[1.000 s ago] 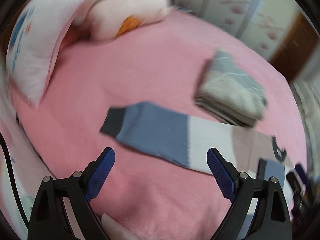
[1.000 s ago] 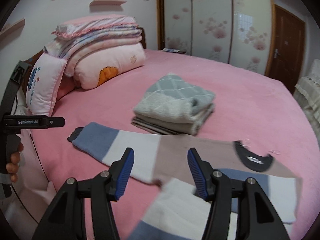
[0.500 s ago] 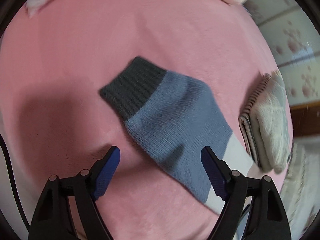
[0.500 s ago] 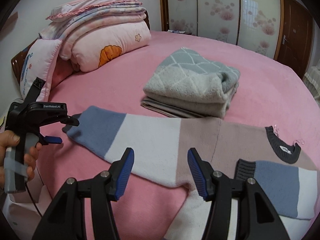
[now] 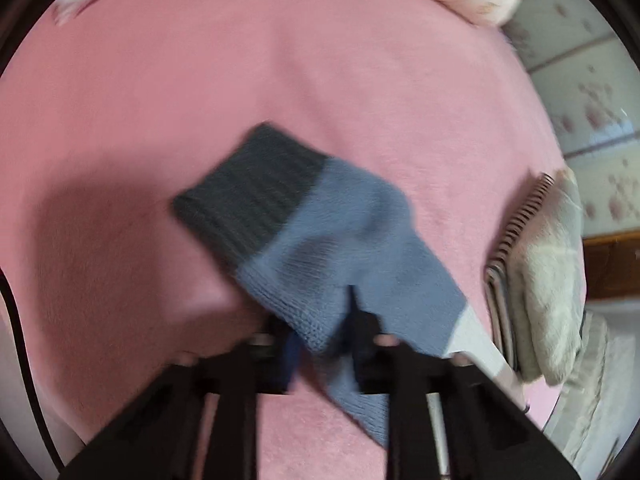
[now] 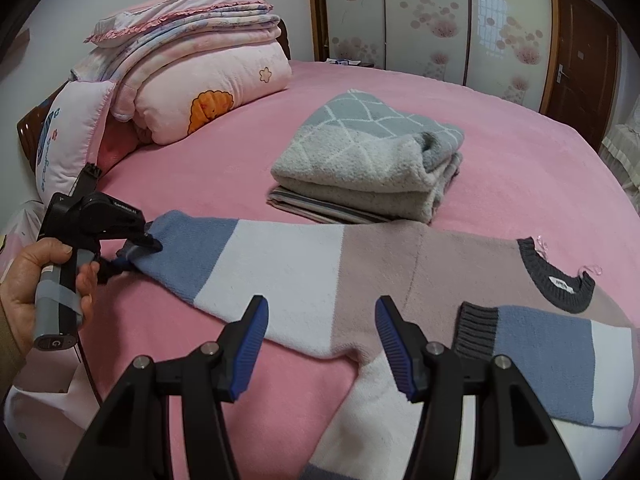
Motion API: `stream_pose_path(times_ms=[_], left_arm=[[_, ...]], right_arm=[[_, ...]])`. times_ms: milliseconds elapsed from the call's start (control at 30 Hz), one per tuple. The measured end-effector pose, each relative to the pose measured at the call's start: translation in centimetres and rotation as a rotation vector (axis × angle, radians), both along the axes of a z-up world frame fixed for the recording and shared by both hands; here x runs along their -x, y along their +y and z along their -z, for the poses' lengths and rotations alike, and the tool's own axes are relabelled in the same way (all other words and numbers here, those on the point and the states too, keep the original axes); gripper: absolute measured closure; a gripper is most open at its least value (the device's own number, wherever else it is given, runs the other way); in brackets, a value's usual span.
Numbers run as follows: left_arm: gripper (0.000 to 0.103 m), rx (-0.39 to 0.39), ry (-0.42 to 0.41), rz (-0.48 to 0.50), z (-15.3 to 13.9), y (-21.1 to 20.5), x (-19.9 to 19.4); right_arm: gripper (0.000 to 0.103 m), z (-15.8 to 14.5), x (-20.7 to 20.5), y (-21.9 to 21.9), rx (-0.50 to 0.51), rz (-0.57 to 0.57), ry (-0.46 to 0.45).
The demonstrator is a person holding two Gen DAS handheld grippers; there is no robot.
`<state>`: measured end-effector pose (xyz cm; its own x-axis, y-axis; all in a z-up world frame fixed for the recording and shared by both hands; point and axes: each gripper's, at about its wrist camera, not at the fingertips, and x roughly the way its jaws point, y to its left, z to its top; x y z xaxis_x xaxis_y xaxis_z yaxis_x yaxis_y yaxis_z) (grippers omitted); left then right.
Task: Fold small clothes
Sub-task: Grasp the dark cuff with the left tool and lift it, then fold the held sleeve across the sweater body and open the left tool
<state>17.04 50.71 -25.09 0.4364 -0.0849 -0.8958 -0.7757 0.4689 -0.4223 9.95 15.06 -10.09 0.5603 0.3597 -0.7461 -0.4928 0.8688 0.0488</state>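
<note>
Your left gripper, open a moment ago, now pinches the sweater's blue sleeve on the pink bed, ready to fold inward, while your right gripper hovers open.

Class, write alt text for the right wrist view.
A colour-block sweater lies on a pink bed; the left gripper pinches its blue sleeve end. The right gripper hovers open in the foreground, with folded clothes behind.

A pink bed fronts floral wardrobe doors and a brown door.
</note>
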Motion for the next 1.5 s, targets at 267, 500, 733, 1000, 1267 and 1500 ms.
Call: stream_pose_path(times_ms=[267,500,733,1000,1267,1500], left_arm=[[0.097,-0.282,-0.151,0.154,-7.8,-5.3,-0.3],[0.097,-0.439,-0.316,0.378,-14.2,-14.4,-1.5],[0.097,-0.459,-0.430,0.613,-15.8,-25.6,-2.8],[0.096,-0.386,-0.463,0.812,-12.0,-38.0,-4.1],[0.066,-0.409,-0.308,0.979,-4.5,-46.2,-4.1],[0.037,-0.383,-0.374,0.975,-4.7,-47.1,-1.0]], right_arm=[[0.047,-0.9,0.4,-3.1,-0.005,0.044,-0.020],[0.047,-1.4,0.8,-8.2,-0.012,0.128,-0.029],[0.047,-0.8,0.7,-15.1,-0.037,0.261,0.006],[0.047,-0.3,0.6,-22.1,-0.049,0.386,0.016],[0.047,1.3,0.4,-28.7,-0.054,0.510,0.053],[0.047,2.9,0.7,-30.8,-0.066,0.540,0.090]])
